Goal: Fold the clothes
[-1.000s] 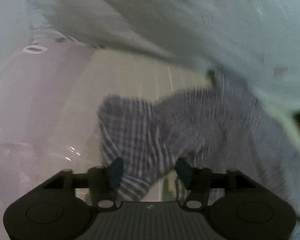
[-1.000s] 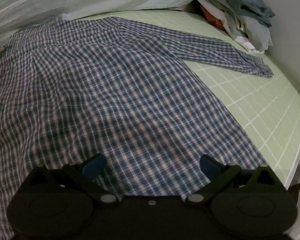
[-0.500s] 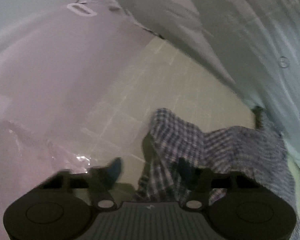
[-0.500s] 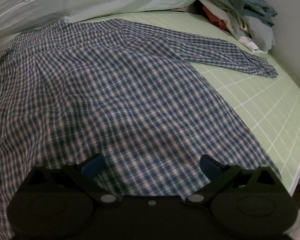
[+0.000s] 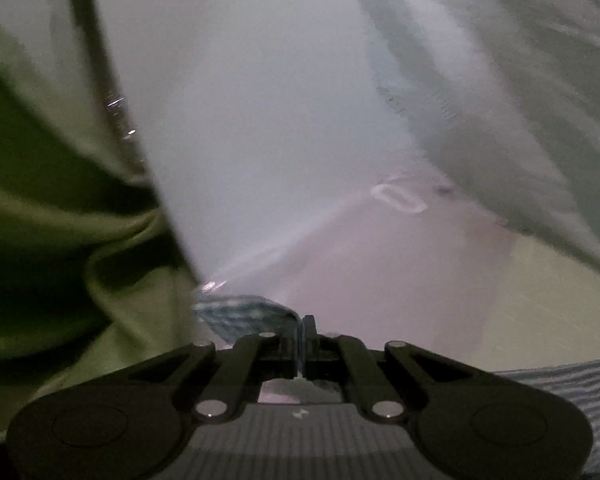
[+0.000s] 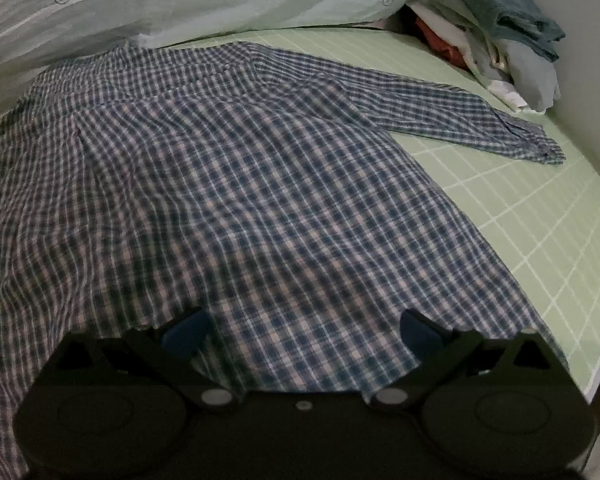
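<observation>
A blue and white checked shirt (image 6: 236, 184) lies spread back-up on a green gridded mat (image 6: 520, 216), its right sleeve (image 6: 460, 120) stretched toward the far right. My right gripper (image 6: 304, 328) is open and empty, low over the shirt's hem. My left gripper (image 5: 302, 336) is shut on a piece of the checked shirt (image 5: 240, 316), which bunches just left of the closed fingertips; more of it shows at the lower right (image 5: 560, 376). This view is blurred.
A pale green quilt (image 6: 220, 0) lies along the far edge of the mat. A pile of clothes (image 6: 500, 32) sits at the far right corner. In the left wrist view, green cloth (image 5: 52, 220) fills the left and a wall (image 5: 240, 100) stands ahead.
My left gripper has closed on the shirt's sleeve end and swung left and up with it. The right gripper has held still, open.
</observation>
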